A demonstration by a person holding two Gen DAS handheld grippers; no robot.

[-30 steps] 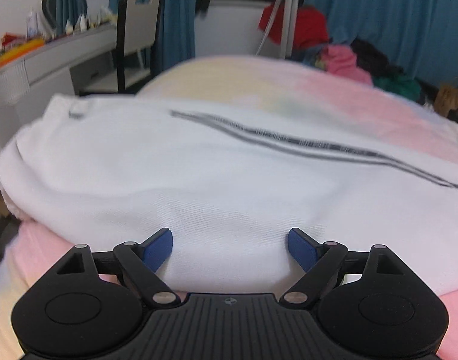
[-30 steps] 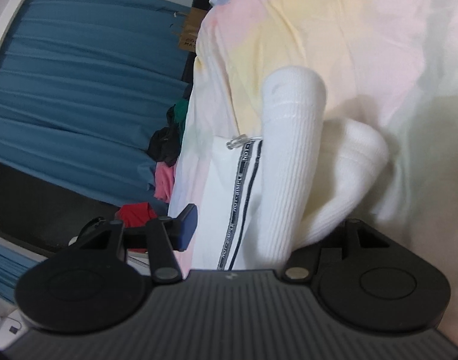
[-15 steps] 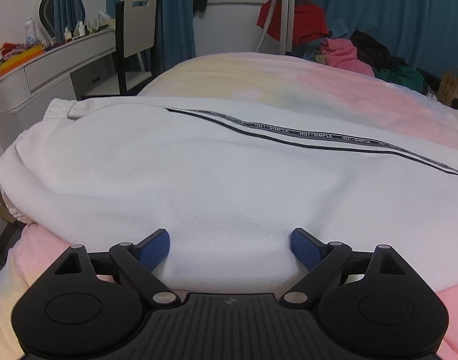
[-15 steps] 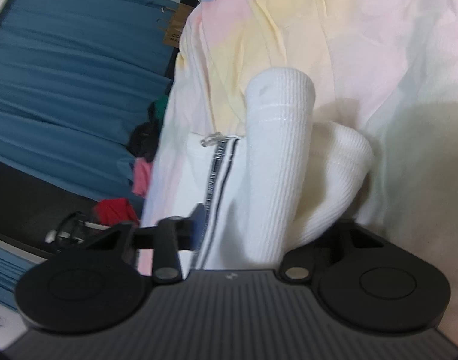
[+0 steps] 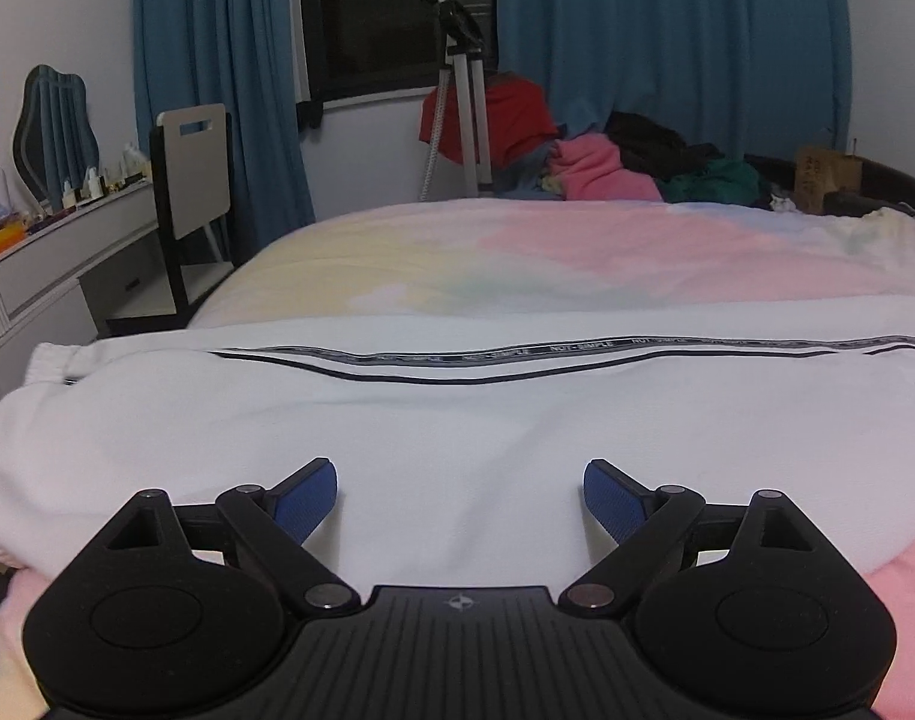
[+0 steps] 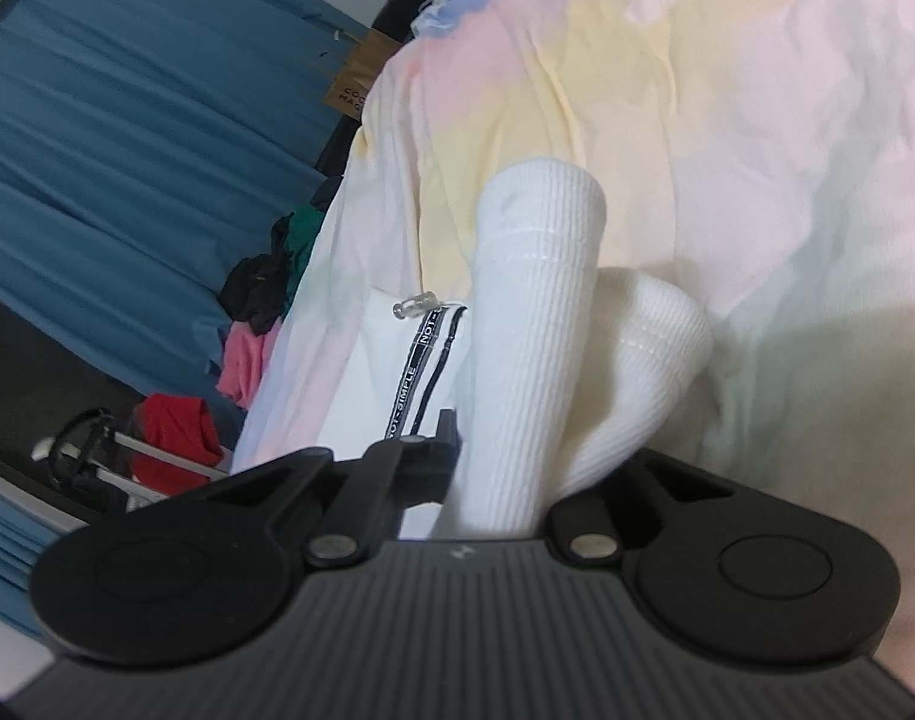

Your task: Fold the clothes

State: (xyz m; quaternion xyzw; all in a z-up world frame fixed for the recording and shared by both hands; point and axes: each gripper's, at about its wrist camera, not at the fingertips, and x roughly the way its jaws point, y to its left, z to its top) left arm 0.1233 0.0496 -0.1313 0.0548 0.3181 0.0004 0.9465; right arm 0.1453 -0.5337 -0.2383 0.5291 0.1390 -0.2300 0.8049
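White sweatpants [image 5: 457, 420] with a black "NOT-SIMPLE" side stripe lie across the pastel bedspread [image 5: 517, 252]. My left gripper [image 5: 460, 495] is open, low over the near edge of the pants, holding nothing. In the right wrist view my right gripper [image 6: 505, 456] is shut on the ribbed white cuffs [image 6: 535, 330] of the pants; the left finger [image 6: 442, 456] presses against the fabric and the right finger is hidden behind it. The striped leg [image 6: 421, 360] runs away to the left.
A pile of red, pink, green and black clothes [image 5: 607, 162] and a tripod [image 5: 457, 90] stand beyond the bed by blue curtains. A white desk [image 5: 49, 264] and chair [image 5: 193, 180] stand at the left. A cardboard box [image 5: 826, 177] sits at the far right.
My right gripper's fingers have closed onto the ribbed cuffs. My left gripper stayed open while its view tilted up and levelled, showing more of the room.
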